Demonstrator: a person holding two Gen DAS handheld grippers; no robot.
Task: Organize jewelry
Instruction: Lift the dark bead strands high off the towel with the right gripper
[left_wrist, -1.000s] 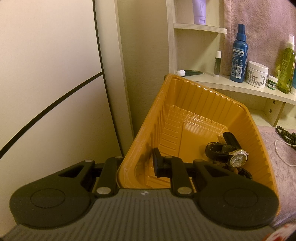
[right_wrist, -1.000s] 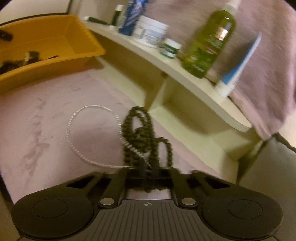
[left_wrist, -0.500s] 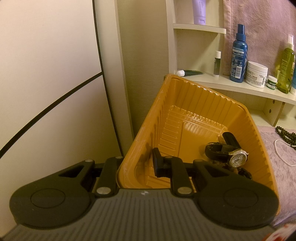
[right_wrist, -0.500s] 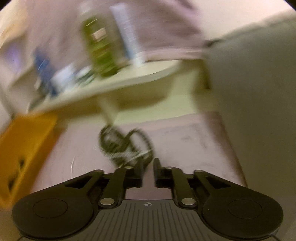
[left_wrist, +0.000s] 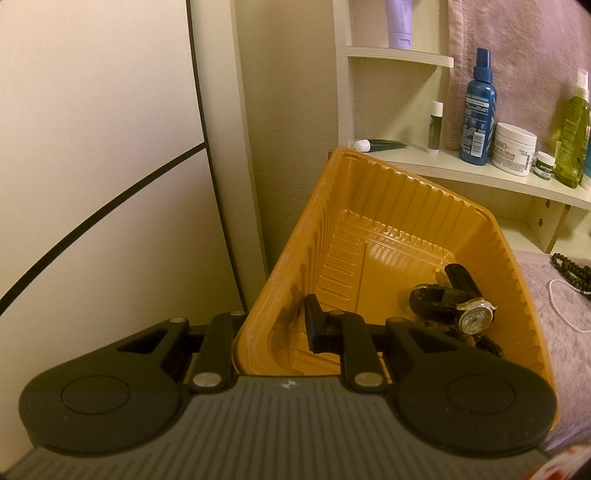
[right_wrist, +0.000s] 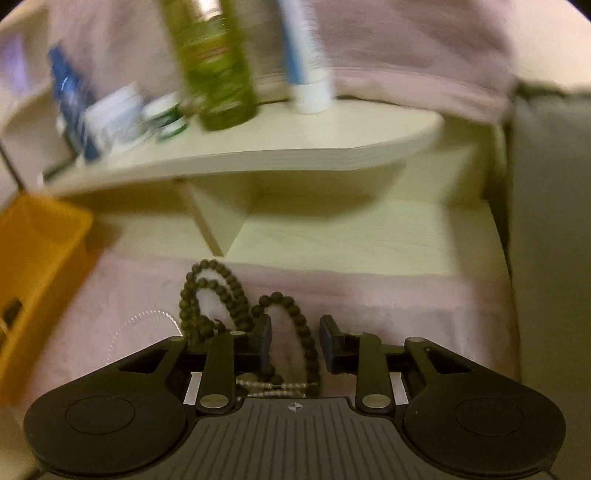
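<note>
1. Jewelry's partly sorted, left view: a watch (left_wrist: 474, 318) already lies in the orange tray (left_wrist: 417, 184), and the left claw (left_wrist: 271, 330) pinches the tray's near wall.
2. Right view: dark bead necklace (right_wrist: 236, 295) and thin pearl strand (right_wrist: 140, 321) lie on the pink tabletop (right_wrist: 406, 306), not yet moved; right claw (right_wrist: 295, 343) is spread around the bead loop.

- Warm, dim, yellowish indoor light fills both views.
- The left wrist view is sharp; the tray (left_wrist: 388, 221) shows soft glare on its ribbed floor.
- The right wrist view is motion-blurred: the bottles (right_wrist: 218, 62) smear, the beads (right_wrist: 229, 295) stay fairly crisp.
- Fisheye bends the edges; corners go dark.
- The shelf (right_wrist: 258, 155) casts a shadow beneath.
</note>
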